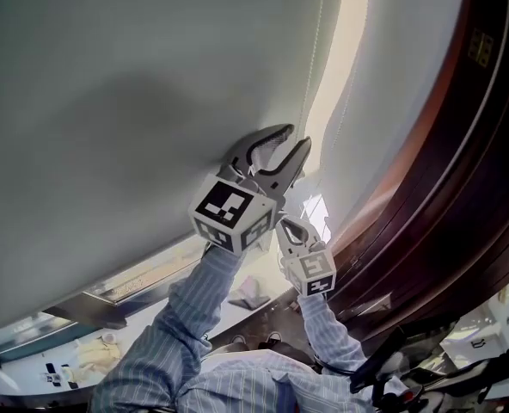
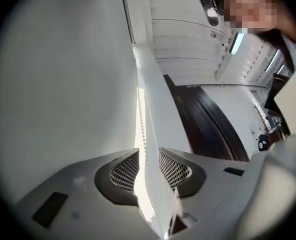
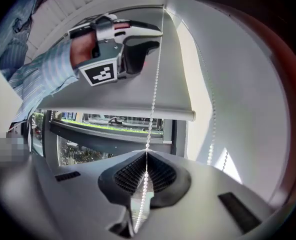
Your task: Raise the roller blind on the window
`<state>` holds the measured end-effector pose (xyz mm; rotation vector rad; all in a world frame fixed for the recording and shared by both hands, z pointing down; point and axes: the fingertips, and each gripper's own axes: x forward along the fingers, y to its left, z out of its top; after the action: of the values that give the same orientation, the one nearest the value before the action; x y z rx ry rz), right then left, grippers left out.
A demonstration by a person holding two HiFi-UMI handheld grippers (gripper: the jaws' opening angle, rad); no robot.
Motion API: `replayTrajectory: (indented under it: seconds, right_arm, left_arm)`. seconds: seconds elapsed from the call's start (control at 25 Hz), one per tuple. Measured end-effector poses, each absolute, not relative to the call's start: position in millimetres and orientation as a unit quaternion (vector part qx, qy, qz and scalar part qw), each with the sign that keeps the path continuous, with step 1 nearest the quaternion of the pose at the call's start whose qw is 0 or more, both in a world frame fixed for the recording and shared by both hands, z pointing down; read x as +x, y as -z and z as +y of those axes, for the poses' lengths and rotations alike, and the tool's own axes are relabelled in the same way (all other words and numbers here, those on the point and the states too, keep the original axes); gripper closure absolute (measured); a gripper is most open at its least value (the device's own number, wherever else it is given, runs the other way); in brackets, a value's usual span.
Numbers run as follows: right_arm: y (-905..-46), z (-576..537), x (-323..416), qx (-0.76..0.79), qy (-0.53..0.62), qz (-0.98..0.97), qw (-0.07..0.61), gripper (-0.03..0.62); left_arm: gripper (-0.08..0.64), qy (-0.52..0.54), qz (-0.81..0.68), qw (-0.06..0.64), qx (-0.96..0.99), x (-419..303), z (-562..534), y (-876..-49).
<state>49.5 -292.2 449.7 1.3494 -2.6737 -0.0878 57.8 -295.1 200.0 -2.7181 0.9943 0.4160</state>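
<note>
The pale grey fabric roller blind (image 1: 134, 76) hangs partly down over the window (image 3: 78, 146), just left of its white beaded pull cord (image 3: 155, 79). The right gripper (image 3: 146, 154) pinches that cord low down. The left gripper (image 2: 148, 151), higher up the cord, stands spread around it without pressing. The cord runs vertically, so the next pull likely goes straight down.

Narrow gap between grey fabric roller blind (image 1: 108, 84) and white side wall (image 1: 401, 84); a white bead chain (image 3: 154, 91) hangs in it.
</note>
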Motion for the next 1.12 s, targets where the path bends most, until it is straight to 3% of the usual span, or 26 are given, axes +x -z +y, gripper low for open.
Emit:
replayTrajectory:
  seconds: [0.2,0.28,0.6,0.88,1.12]
  right_arm:
    - [-449,-289,50,0.446,0.031,-0.892,0.071,0.583]
    - [-449,-289,50,0.447,0.032,-0.891,0.07,0.583]
    - [-458,-282,43,0.449,0.04,-0.89,0.072,0.583]
    - [-533,-274,51,0.455,-0.006,-0.881,0.133,0.583]
    - [-633,-252,59,0.436,-0.074,-0.868,0.225,0.586]
  left_arm:
    - [0.465,-0.13,0.339,0.109,-0.925,61,-321,-201]
    - [0.54,-0.139,0.316,0.093,-0.934,64,-317,-200]
    - [0.549,-0.217,0.289,0.036,-0.932,49,-318,-208]
    - [0.549,-0.176,0.298,-0.026,-0.938,54,-329,-284]
    - [0.549,-0.117,0.315,-0.097,-0.937,61,-327,-384]
